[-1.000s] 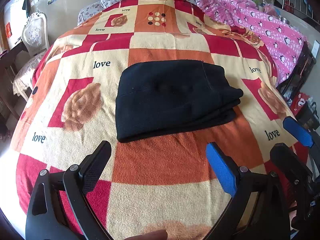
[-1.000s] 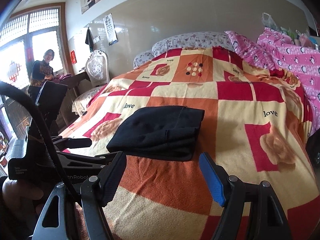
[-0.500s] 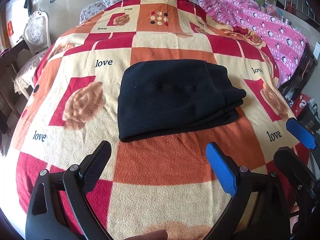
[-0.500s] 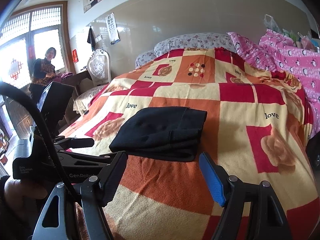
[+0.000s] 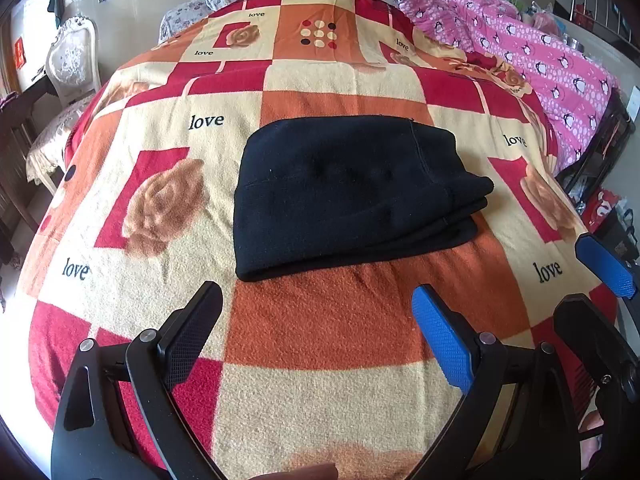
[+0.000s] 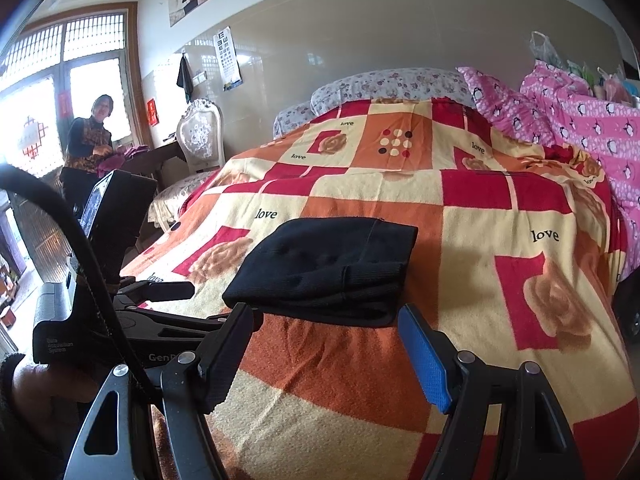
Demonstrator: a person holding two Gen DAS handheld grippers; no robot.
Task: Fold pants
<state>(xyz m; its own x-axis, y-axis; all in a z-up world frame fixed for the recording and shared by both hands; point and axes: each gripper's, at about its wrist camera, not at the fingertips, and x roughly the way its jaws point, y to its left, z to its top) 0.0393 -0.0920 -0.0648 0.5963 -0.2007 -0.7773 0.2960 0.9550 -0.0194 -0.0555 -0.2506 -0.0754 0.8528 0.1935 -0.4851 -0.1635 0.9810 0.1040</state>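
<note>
While both tools hover over the near edge of the bed [image 5: 120,184], the folding appears to be at its end. At the far left of the right wrist view a person [image 6: 90,136] stands by the window, and a carved white chair [image 6: 200,136] sits against the wall; neither bears on the work.

Left tongs [image 5: 316,320]: black pad on one side, blue pad on the other, spread wide with only blanket showing between them. They grip nothing and stand clear of the cloth.

Centre: the black pants [image 5: 352,196] lie on the checked blanket [image 5: 328,328] as a compact stacked rectangle, several layers showing at the right-hand edge. The stack rests flat in the middle of the bed, just beyond both pairs of fingertips and touched by neither.

Right tongs [image 6: 328,340]: likewise spread wide and empty, aimed at the near edge of the stack. In the left wrist view they appear at the far right border [image 5: 600,280].

Far right: a pink penguin-print quilt [image 5: 540,56] lies heaped along the side of the bed, well apart from the pants.

Judgement: the last fold looks made. What remains is at most a light squaring of the slightly stepped right-hand layers, which would call for a gentle nudge, not a fresh pinch.
</note>
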